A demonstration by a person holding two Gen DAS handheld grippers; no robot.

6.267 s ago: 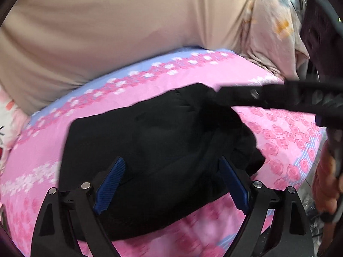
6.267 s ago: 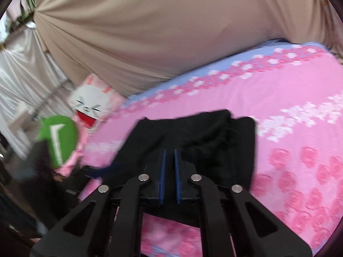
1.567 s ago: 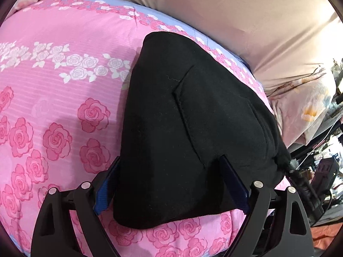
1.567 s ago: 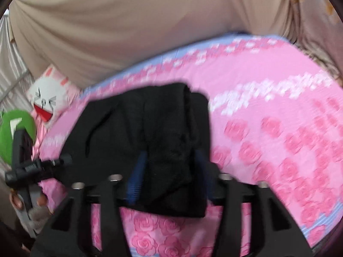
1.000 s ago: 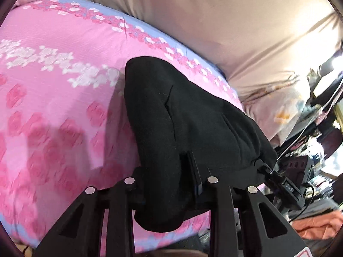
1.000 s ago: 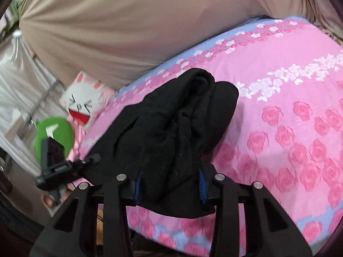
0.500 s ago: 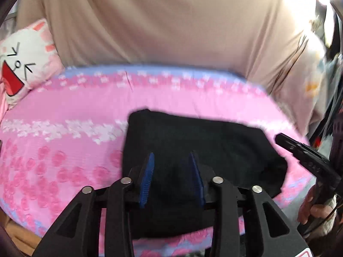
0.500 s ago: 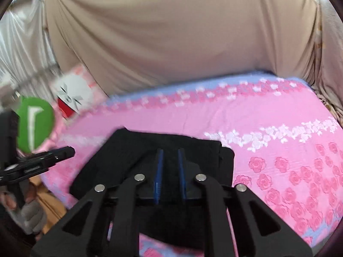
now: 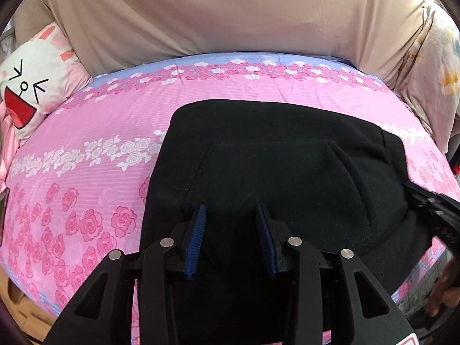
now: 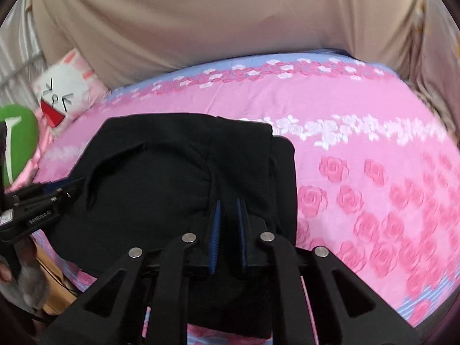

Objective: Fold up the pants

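Observation:
The black pants [image 9: 281, 166] lie folded in a compact stack near the front edge of the pink rose-print bed [image 9: 100, 149]. A pocket seam shows on top. My left gripper [image 9: 230, 215] hovers over the stack's near edge with its blue pads partly open and nothing between them. My right gripper [image 10: 228, 204] is over the stack's right part [image 10: 178, 172], its pads nearly together with a narrow gap and no cloth in them. Each gripper shows at the edge of the other's view, the right one [image 9: 431, 210] and the left one [image 10: 37, 201].
A beige sheet [image 9: 230, 14] hangs behind the bed. A white rabbit-face cushion [image 9: 28, 86] lies at the bed's left end, with a green cushion [image 10: 14, 138] beside it. A floral cloth [image 9: 431, 72] hangs at the right. The bed's front edge is just under the grippers.
Both grippers gripped and lifted the folded pants a second ago, then set them down flat and let go. The left pads have opened a little wider since half a second ago.

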